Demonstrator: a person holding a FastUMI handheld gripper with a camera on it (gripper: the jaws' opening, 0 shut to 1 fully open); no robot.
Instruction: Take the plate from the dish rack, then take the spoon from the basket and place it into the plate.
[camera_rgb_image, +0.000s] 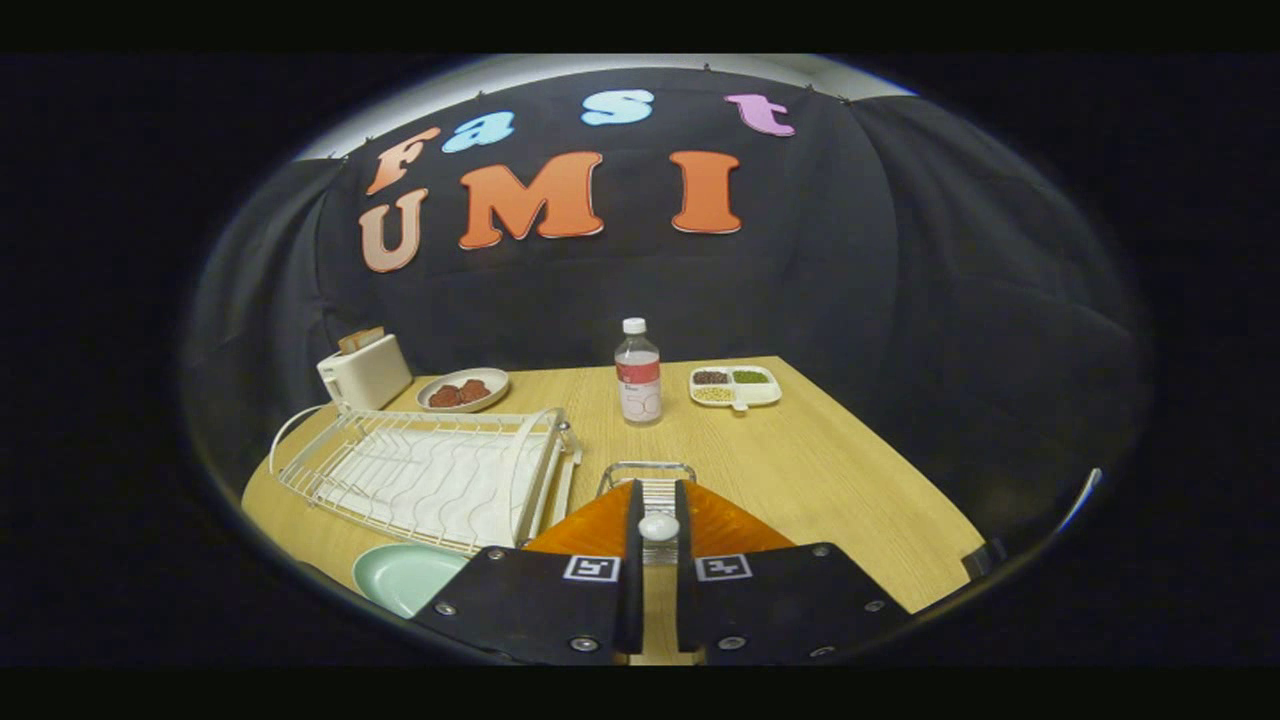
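Your hand-held gripper (659, 530) has its fingers drawn close together, pinching the spoon (658, 527): a small white rounded end shows in the narrow gap between them. The rest of the spoon is hidden, so its long axis cannot be read; it probably runs along the fingers.

The wire basket (647, 478) sits just ahead of the fingertips on the tabletop (800, 470).

The plate (405, 577), pale green, lies flat on the tabletop at the near left, touching or just beside the near corner of the white dish rack (430, 478), whose slots look empty. The plate step reads as done.

Key relation: the plate lies left of the fingers and slightly nearer than their tips. The coming move is likely a leftward swing, drawing back a little, before you release.

Risk: the rack's near corner stands beside that path.

Far side, well apart: toaster (365, 372), dish of food (463, 389), bottle (638, 372), divided tray (735, 386).
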